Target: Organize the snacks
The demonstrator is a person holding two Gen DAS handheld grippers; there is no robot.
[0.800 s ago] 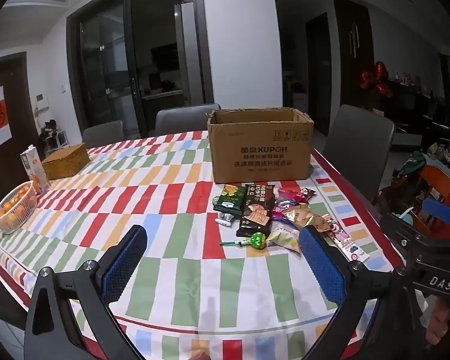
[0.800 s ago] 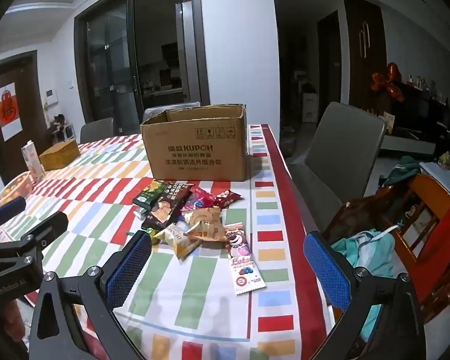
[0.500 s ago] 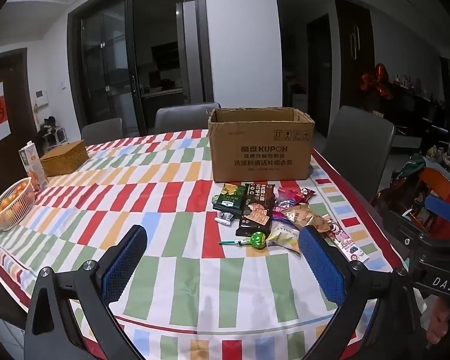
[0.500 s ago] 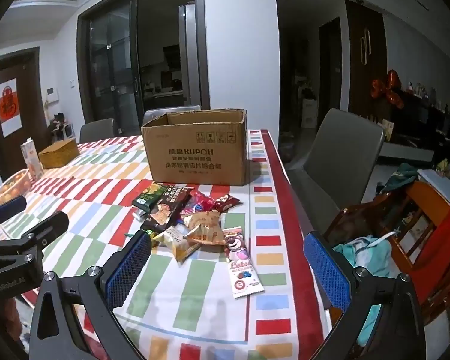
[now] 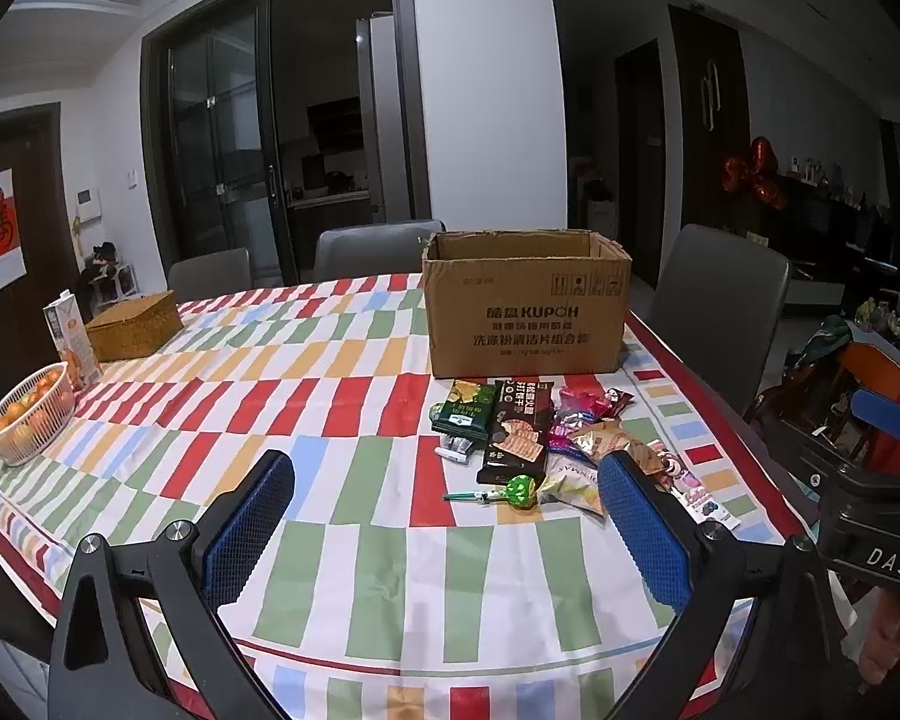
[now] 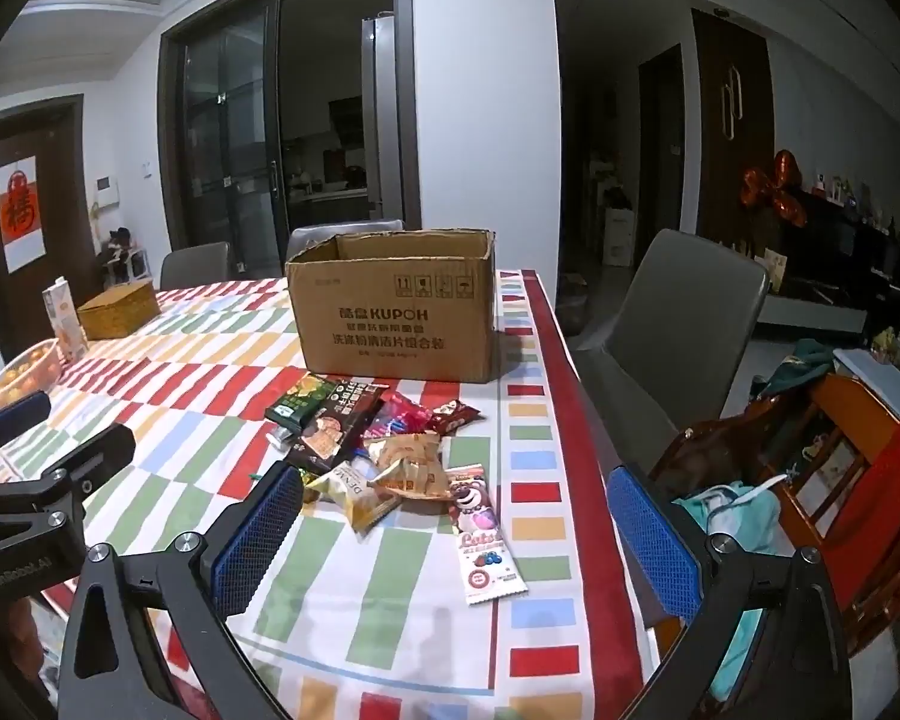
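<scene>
Both grippers spread wide, nothing between the pads, both held above the near table edge and tilted down toward the snacks.

Left gripper (image 5: 444,516): released. Snack pile (image 5: 546,444) ahead and to the right of centre, close to the right pad, in front of the box (image 5: 525,306). Lollipop (image 5: 510,491) nearest, stick lying across the view, pointing left.

Right gripper (image 6: 453,531): released. Same pile (image 6: 384,450) ahead and left of centre, beginning just past the left pad. Pink bear-print bar (image 6: 486,540) nearest, almost centred between the pads, long axis running away from the gripper toward the box (image 6: 393,306), resting on the tablecloth (image 6: 390,588) near the table's right edge.

Box upright, top open, directly behind the pile, well apart from both grippers.

Judgement: right gripper better placed for the bar; long axis in line with the approach, so closing across the narrow width possible without wrist roll. Left gripper better placed for the lollipop and the dark packets (image 5: 513,426) on the pile's left side. Thin flat wrappers: low approach likely needed to catch an edge.
</scene>
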